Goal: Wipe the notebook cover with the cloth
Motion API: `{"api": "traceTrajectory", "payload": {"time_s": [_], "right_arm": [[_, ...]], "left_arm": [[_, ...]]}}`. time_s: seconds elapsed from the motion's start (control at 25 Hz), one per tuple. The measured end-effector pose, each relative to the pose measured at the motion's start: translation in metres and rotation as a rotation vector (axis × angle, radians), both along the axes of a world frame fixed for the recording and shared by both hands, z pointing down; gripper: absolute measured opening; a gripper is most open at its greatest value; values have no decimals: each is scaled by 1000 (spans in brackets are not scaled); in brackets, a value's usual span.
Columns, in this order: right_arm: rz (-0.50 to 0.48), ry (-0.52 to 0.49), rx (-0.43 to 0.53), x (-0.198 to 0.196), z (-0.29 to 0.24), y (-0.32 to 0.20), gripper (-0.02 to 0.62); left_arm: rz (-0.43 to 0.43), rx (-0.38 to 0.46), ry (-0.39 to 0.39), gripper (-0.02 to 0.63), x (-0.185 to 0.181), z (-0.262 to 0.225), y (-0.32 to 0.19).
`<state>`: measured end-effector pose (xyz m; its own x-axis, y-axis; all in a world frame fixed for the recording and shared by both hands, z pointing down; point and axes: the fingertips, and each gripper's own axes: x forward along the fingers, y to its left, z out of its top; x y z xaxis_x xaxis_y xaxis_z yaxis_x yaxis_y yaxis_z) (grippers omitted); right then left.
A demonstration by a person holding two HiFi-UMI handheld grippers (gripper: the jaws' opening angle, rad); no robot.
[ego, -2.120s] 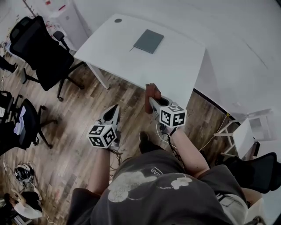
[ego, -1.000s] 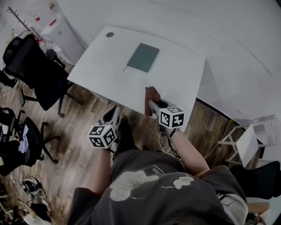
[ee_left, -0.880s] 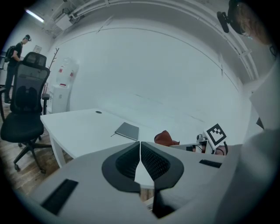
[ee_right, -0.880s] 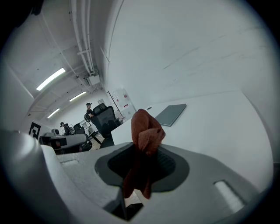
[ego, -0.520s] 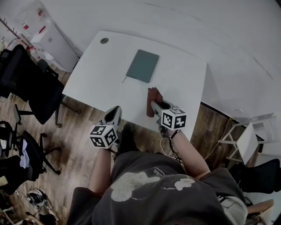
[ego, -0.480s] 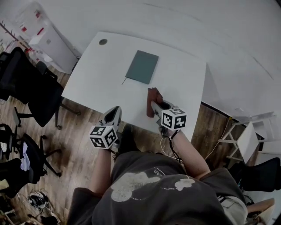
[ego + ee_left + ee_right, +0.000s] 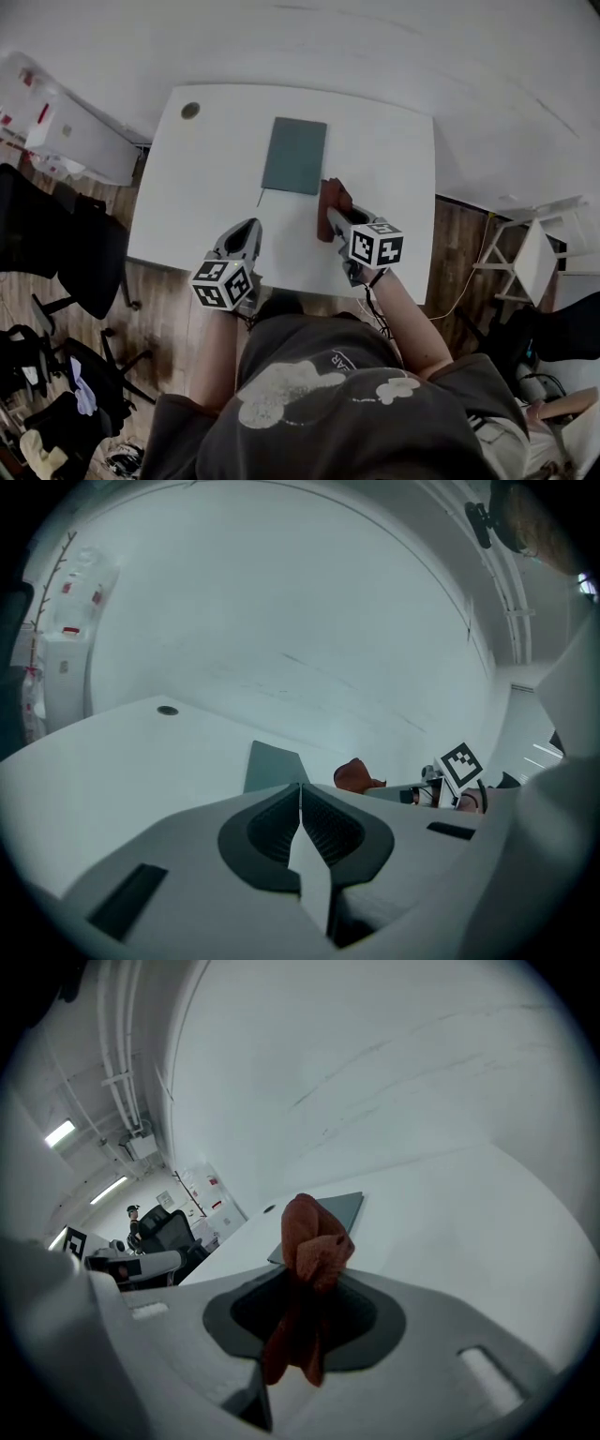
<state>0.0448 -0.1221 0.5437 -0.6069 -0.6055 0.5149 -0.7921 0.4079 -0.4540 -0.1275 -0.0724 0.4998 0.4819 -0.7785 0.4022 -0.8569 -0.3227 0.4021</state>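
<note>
A dark grey-green notebook (image 7: 294, 155) lies flat on the white table (image 7: 206, 187), also seen in the left gripper view (image 7: 272, 765) and in the right gripper view (image 7: 339, 1211). My right gripper (image 7: 330, 208) is shut on a rust-red cloth (image 7: 332, 202), which bunches out past the jaws (image 7: 314, 1241) just right of the notebook's near corner. The cloth (image 7: 357, 774) also shows in the left gripper view. My left gripper (image 7: 247, 234) is shut and holds nothing, over the table's near edge, short of the notebook.
A round dark grommet (image 7: 190, 110) sits at the table's far left corner. A white cabinet (image 7: 56, 141) and black office chairs (image 7: 56, 253) stand to the left on the wood floor. A white stool (image 7: 530, 258) stands at the right.
The person has walked up to the table. Both grippers have come from over the floor to above the table's near part, the right one still carrying the cloth.
</note>
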Motion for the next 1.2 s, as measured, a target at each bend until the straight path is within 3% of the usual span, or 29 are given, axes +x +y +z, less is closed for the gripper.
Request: {"api": "traceTrajectory", "payload": {"time_s": [0.52,0.96,1.2], "right_arm": [[134,14,7,-28,-13,-69,107],[242,27,17,-34,-14,-118,107],[279,25,6,-39,-9,-137,107]], "left_arm": [[186,-36,-37,6,-18,8,-94],[366,-152,-85,6,-4,61,-116],[401,-197,-74,6,-1,79,-129]]}}
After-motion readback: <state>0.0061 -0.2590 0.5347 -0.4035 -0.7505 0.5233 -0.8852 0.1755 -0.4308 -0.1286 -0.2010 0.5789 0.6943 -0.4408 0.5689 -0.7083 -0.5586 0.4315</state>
